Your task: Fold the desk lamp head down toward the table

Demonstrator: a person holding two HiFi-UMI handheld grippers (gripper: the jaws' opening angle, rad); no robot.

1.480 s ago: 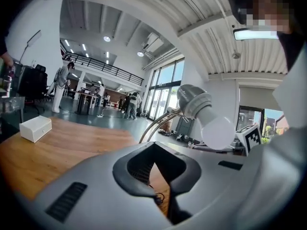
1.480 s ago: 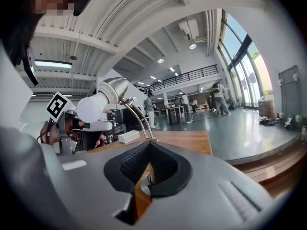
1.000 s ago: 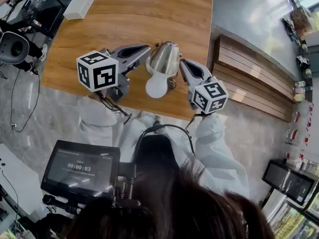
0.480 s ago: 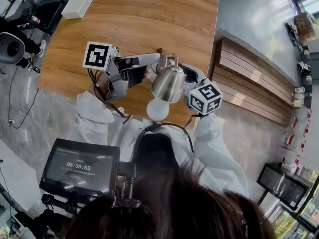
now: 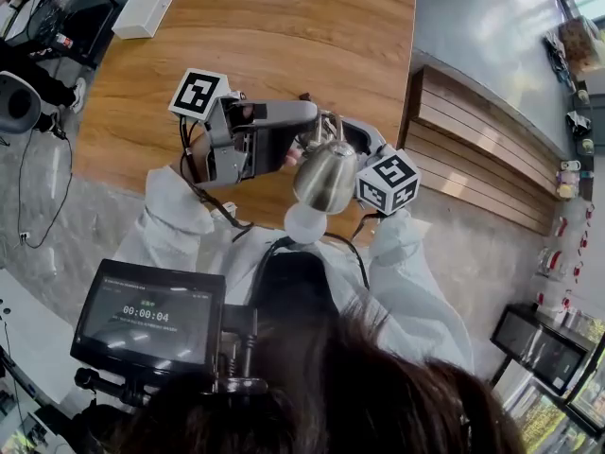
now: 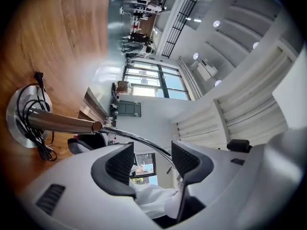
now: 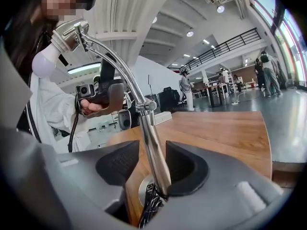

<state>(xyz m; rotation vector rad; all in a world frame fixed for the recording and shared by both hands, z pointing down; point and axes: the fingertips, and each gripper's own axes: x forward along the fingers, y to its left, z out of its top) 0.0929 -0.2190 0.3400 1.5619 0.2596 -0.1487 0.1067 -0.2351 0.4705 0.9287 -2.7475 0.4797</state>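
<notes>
The desk lamp stands near the front edge of the wooden table [image 5: 284,36]. Its steel shade [image 5: 326,173] and white bulb [image 5: 305,223] point toward me. My left gripper [image 5: 301,135] sits just left of the shade, rolled on its side. Its jaws are opening, and the thin curved neck [image 6: 139,140] runs between them, close to the right pad. The post [image 6: 62,122] and round base [image 6: 17,128] with its coiled cable lie beyond. My right gripper [image 5: 352,140] is partly hidden behind the shade. Its jaws are opening round the upright post [image 7: 151,147], with a gap on the left side.
A white box [image 5: 147,6] lies at the table's far left corner. A slatted wooden bench [image 5: 482,140] runs along the table's right side. The head rig's monitor [image 5: 146,315] hangs in front of me. The table's front edge is right below the lamp.
The left gripper has rolled onto its side and moved right, from beside the shade to the neck. The right gripper has slid in under the shade. The shade now sits further right and lower.
</notes>
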